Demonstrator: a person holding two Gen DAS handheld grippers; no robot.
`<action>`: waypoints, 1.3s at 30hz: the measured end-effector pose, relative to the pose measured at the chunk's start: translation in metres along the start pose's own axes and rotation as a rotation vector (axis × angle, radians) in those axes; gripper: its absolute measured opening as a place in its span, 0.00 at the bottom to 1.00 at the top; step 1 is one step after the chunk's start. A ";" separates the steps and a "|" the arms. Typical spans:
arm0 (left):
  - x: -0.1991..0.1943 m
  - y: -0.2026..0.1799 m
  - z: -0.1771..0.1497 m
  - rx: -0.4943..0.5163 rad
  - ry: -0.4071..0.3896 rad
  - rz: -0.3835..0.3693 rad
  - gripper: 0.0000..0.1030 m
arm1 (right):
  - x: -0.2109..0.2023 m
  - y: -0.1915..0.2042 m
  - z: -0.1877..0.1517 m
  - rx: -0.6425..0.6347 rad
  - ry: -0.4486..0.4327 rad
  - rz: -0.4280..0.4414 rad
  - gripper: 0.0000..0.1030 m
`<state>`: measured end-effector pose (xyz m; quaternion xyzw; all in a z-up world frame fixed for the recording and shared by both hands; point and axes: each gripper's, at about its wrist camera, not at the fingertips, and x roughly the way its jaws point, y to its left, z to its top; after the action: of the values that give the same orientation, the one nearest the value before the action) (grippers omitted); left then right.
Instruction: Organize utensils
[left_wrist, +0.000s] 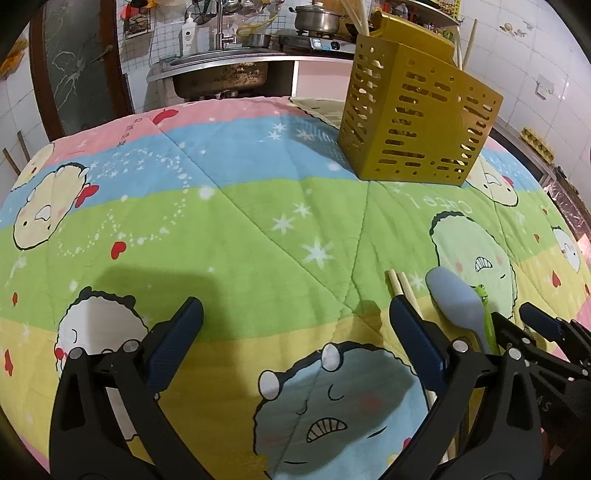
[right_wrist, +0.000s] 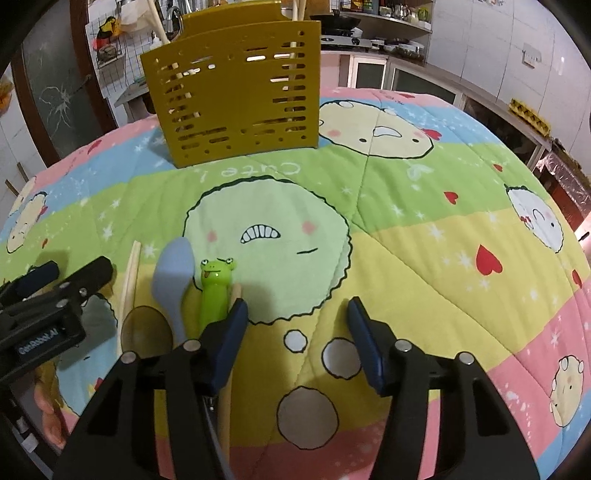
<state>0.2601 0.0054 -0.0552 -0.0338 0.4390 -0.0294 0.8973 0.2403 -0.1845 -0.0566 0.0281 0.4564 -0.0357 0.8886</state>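
My worry from here is a bad pick in a crowded row: the utensils lie packed side by side in front of the yellow holder (right_wrist: 236, 92), so if I bring the right gripper (right_wrist: 297, 332) down as it stands, its left finger would likely land on the frog-topped green utensil (right_wrist: 214, 291) or on the wooden stick (right_wrist: 229, 369) beside it, nudging both and perhaps dragging the grey-blue spoon (right_wrist: 175, 277) along. The soft quilt (right_wrist: 424, 258) adds risk, since thin handles can sink into it and slip past the pads. That gripper's jaws stand partly apart with only quilt between them; nothing is held. The frog utensil lies well short of the holder, on the near side, just left of the gripper's left finger, with the stick running under that finger. Further left from the holder's front lie the spoon, a brown wooden spoon (right_wrist: 146, 332) and pale chopsticks (right_wrist: 129, 280). The left gripper (left_wrist: 295, 332) is spread wide and empty, the chopsticks at its right finger.
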 end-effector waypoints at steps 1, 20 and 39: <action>0.000 0.001 0.000 -0.004 0.001 -0.003 0.94 | -0.001 0.001 0.000 0.002 0.005 -0.001 0.53; -0.003 0.021 0.005 -0.032 0.014 -0.014 0.92 | -0.019 0.012 -0.010 -0.024 -0.014 0.080 0.32; -0.004 0.017 0.001 -0.015 0.020 -0.028 0.92 | 0.000 0.010 0.009 0.012 0.006 0.113 0.00</action>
<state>0.2590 0.0225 -0.0532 -0.0463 0.4477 -0.0392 0.8921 0.2484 -0.1752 -0.0515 0.0595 0.4565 0.0118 0.8877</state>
